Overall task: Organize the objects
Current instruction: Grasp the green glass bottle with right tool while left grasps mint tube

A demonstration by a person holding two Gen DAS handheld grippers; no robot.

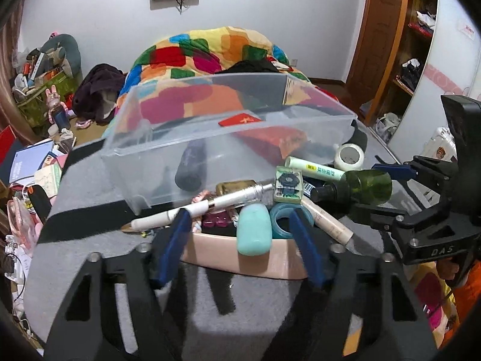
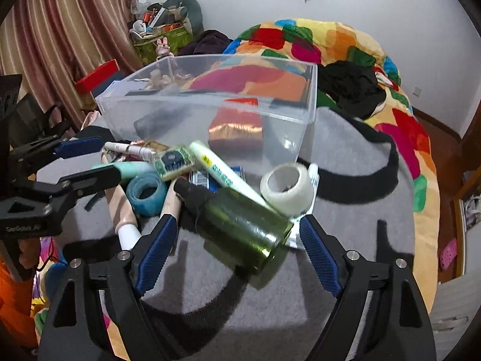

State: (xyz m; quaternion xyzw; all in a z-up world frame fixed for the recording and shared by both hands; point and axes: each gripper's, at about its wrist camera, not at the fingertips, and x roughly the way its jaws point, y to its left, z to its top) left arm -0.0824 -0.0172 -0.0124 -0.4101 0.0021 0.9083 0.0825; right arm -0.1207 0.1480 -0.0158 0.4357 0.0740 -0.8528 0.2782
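A clear plastic bin [image 1: 168, 162] [image 2: 303, 132] stands on a grey blanket, with a dark bottle [image 1: 191, 168] and a red packet [image 2: 237, 129] inside. In front lies a pile: a green spray bottle [image 2: 240, 225] [image 1: 360, 186], white tape roll [image 2: 287, 188] [image 1: 348, 156], pale green tube [image 2: 222, 174] [image 1: 315, 170], blue tape ring [image 2: 147, 192] [image 1: 284, 219], teal bottle [image 1: 254, 230], white pen [image 1: 195, 209]. My right gripper [image 2: 236, 239] is open around the green bottle's base. My left gripper [image 1: 240, 225] is open at the pile's near edge, beside the teal bottle.
A pink tray [image 1: 270, 255] holds part of the pile. A bed with a multicoloured quilt [image 1: 210, 51] lies behind the bin. Books and clutter [image 1: 36, 165] cover the floor at left. A wooden shelf unit [image 1: 418, 45] stands at right.
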